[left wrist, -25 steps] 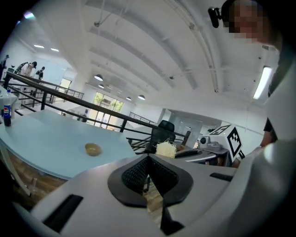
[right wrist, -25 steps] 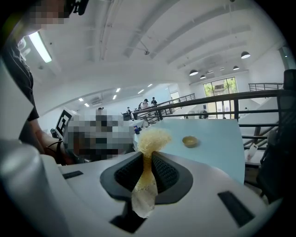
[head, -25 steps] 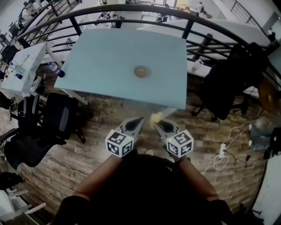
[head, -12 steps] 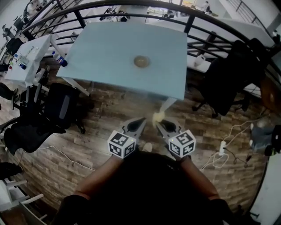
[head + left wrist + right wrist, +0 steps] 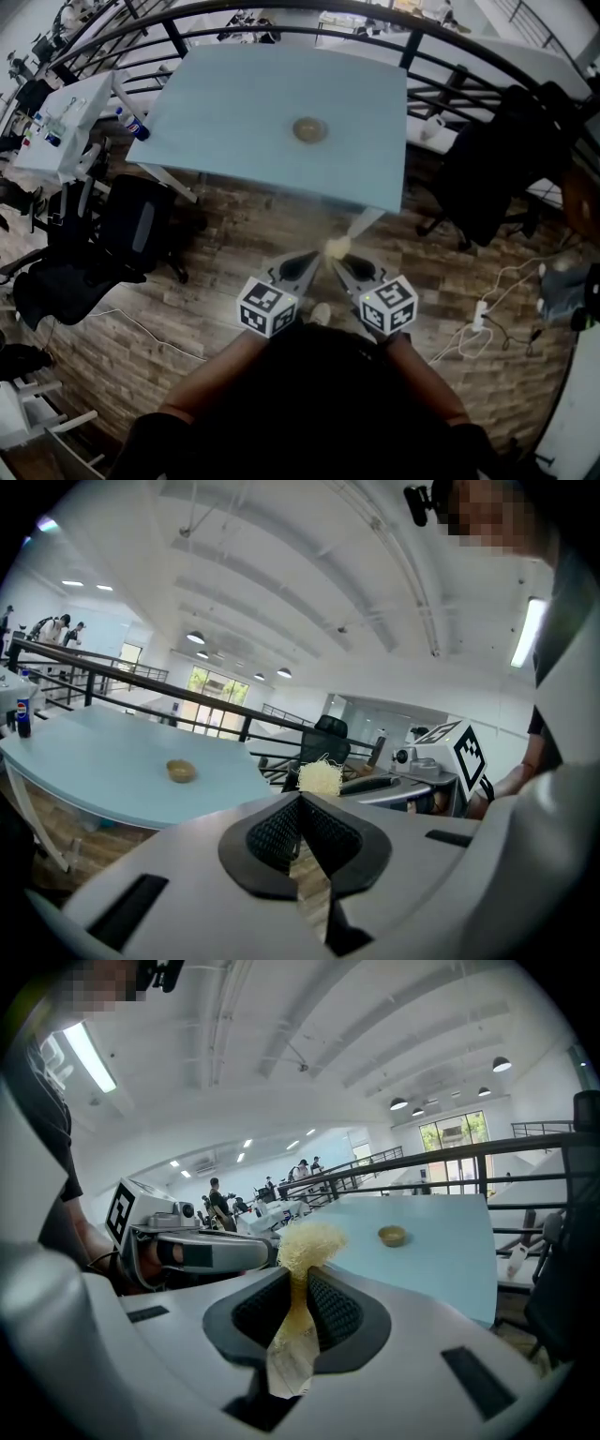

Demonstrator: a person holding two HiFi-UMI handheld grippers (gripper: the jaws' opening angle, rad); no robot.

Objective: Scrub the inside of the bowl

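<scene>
A small tan bowl (image 5: 308,129) sits alone near the middle of the pale blue table (image 5: 234,131), well ahead of both grippers; it shows too in the left gripper view (image 5: 181,772) and the right gripper view (image 5: 392,1236). My right gripper (image 5: 337,262) is shut on a pale yellow scrubber (image 5: 336,247), whose frayed tuft (image 5: 307,1241) sticks out past the pads. My left gripper (image 5: 310,259) is shut with nothing between its jaws, close beside the right one, over the wooden floor short of the table's near edge.
A black railing (image 5: 412,42) curves behind the table. Black office chairs stand at the left (image 5: 131,239) and right (image 5: 487,178). A white side table (image 5: 56,131) with bottles is far left. Cables and a power strip (image 5: 478,323) lie on the floor at right.
Both grippers have drifted slightly right and nearer together; the table and bowl sit a little closer in view. Jaws unchanged.
</scene>
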